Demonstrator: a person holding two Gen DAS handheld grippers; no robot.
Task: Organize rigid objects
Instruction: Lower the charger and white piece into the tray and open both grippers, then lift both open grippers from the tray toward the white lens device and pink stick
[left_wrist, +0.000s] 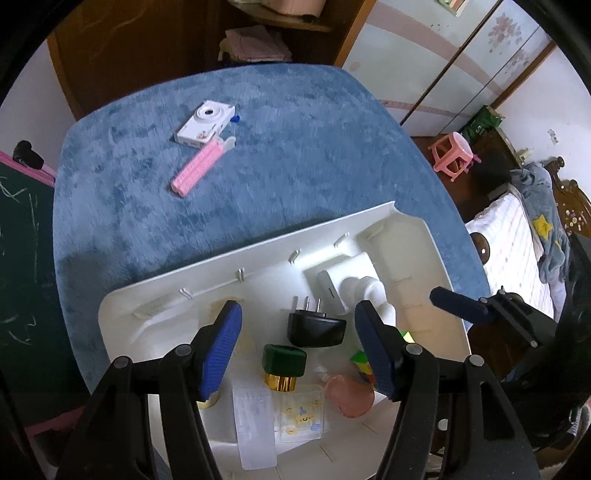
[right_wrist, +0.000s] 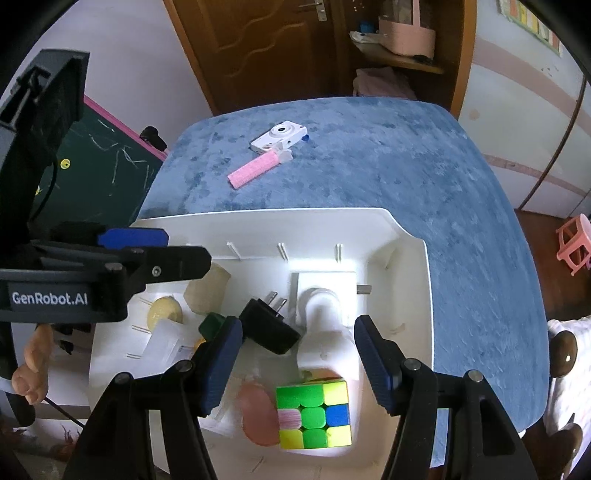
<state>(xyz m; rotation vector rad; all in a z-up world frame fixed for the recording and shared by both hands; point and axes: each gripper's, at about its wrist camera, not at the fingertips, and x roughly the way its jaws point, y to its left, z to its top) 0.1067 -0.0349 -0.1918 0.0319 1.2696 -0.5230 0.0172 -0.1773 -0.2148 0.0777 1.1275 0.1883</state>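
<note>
- Left gripper (left_wrist: 297, 349): jaws spread wide, nothing between them, hovering over the near left part of the white tray (left_wrist: 122, 306).
- Right gripper (right_wrist: 297, 363): jaws likewise wide apart and holding nothing, above the near right part of the tray (right_wrist: 410, 236).
- Under the left jaws: black plug adapter (left_wrist: 316, 326) with prongs pointing far; just nearer, a green-capped bottle (left_wrist: 283, 363) with a gold collar; nearer still, a clear plastic case (left_wrist: 256, 424) and a small clear box with yellow prints (left_wrist: 301, 411).
- Under the right jaws: Rubik's cube (right_wrist: 314, 413) at the near edge of the tray, green and yellow faces up, touching a pink oval soap (right_wrist: 258, 415) on its left.
- Farther in the tray: white pump bottle (right_wrist: 321, 306) lying just right of the plug adapter (right_wrist: 269, 330).
- Out on the blue plush desk (left_wrist: 295, 147), well apart from the tray: white toy camera (left_wrist: 205, 123) at the far side, with a pink hair-roller clip (left_wrist: 197, 168) touching its near edge.
- Beyond the desk: green chalkboard (right_wrist: 107, 162) on the left, pink stool (left_wrist: 454, 155) on the right.
</note>
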